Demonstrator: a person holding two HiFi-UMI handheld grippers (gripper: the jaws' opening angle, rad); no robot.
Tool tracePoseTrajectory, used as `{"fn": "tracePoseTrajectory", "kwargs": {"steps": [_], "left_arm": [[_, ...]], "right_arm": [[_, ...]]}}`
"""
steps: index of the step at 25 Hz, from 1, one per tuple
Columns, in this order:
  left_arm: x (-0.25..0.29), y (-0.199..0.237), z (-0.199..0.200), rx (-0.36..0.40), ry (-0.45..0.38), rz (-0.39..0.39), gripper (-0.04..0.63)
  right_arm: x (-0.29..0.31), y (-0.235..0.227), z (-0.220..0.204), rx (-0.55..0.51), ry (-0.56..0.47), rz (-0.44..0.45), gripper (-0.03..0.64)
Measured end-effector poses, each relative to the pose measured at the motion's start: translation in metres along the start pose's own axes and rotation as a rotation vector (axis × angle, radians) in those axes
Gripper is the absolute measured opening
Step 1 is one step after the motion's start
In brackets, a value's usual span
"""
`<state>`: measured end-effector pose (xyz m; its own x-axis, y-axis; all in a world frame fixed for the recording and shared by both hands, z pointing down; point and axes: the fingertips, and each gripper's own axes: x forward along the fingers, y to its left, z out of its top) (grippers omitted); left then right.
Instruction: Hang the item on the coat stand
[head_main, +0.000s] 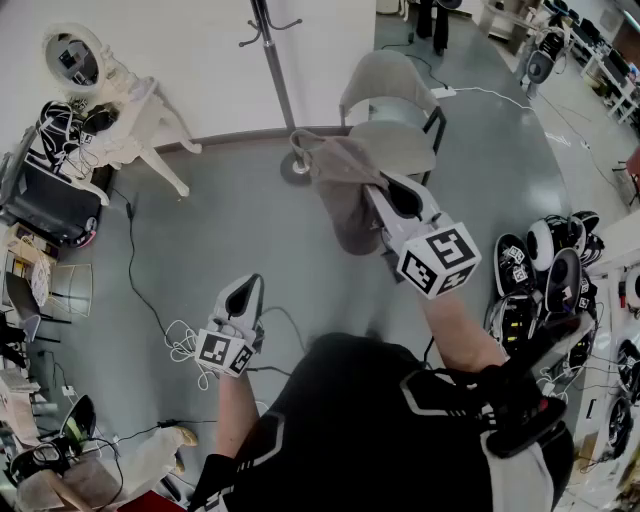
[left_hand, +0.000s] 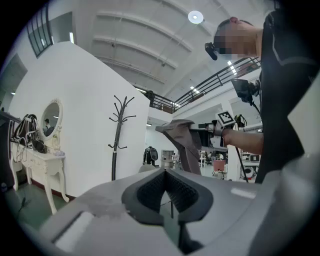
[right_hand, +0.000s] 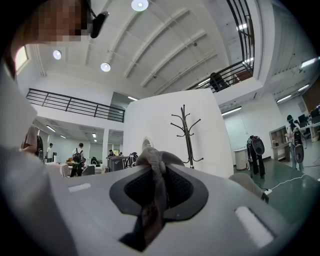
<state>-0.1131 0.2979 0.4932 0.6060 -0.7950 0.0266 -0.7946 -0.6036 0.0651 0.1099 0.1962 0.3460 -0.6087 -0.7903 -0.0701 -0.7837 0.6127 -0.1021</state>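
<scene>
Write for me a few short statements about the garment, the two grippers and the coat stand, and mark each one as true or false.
1. The right gripper is shut on the grey garment. True.
2. The garment already hangs on the coat stand. False: it is in the right gripper, apart from the stand.
3. The left gripper holds nothing. True.
4. A jacket hangs on the hooks of the coat stand. False: the hooks are bare.

Grey floor (head_main: 210, 260), white wall (head_main: 180, 60), chair (head_main: 395, 110), dressing table (head_main: 125, 120).
</scene>
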Motion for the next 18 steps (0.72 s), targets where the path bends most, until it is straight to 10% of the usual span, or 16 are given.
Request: {"fn": "tracePoseTrajectory", "kwargs": {"steps": [18], "left_arm": [[-0.006,-0.009,-0.012,0.038,0.041,-0.068,0.025]], "right_arm": [[0.005,0.016,0.002,-0.007,-0.008,-0.003,0.057]]}}
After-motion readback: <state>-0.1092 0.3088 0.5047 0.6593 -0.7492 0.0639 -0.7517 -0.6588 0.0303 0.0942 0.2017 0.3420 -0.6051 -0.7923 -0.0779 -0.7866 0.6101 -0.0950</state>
